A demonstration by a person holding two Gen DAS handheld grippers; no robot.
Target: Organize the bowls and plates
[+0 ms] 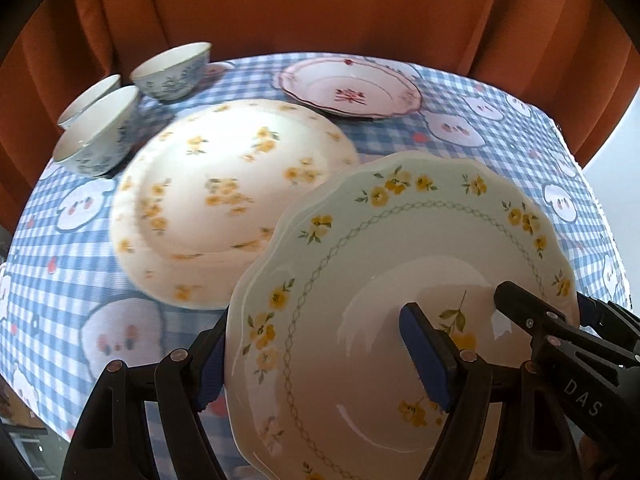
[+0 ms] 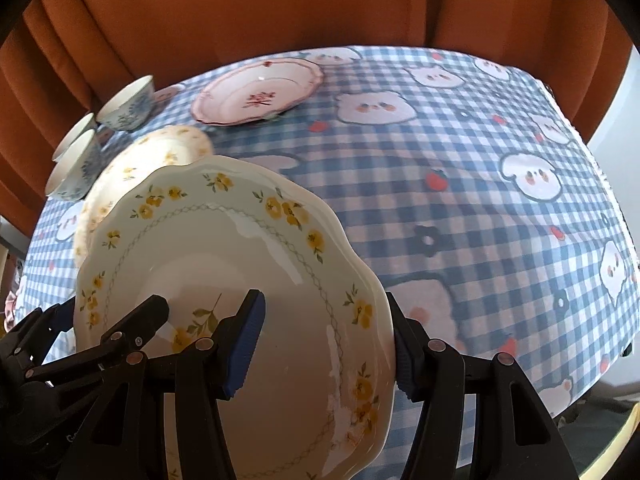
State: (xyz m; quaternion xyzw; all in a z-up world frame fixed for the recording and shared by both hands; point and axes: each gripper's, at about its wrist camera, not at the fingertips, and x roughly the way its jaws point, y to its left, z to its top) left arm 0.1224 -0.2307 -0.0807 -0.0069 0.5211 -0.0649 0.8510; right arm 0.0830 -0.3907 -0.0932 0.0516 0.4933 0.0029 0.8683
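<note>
A scalloped pale-green plate with yellow flowers [image 1: 400, 240] [image 2: 224, 248] hangs tilted above the table, held from both sides. My left gripper [image 1: 320, 356] is shut on its left rim, one finger under the rim and one blue pad on the upper face. My right gripper [image 2: 324, 336] clamps the right rim the same way. On the cloth beyond lies a large cream plate with yellow flowers [image 1: 232, 200] [image 2: 160, 152], partly hidden by the held plate.
A pink-rimmed plate [image 1: 350, 88] [image 2: 258, 92] lies at the back. Three blue-and-white bowls [image 1: 172, 70] [image 1: 100, 132] [image 1: 88, 98] stand at the back left. A blue checked tablecloth [image 2: 480, 220] covers the table; an orange curtain [image 1: 320, 8] hangs behind.
</note>
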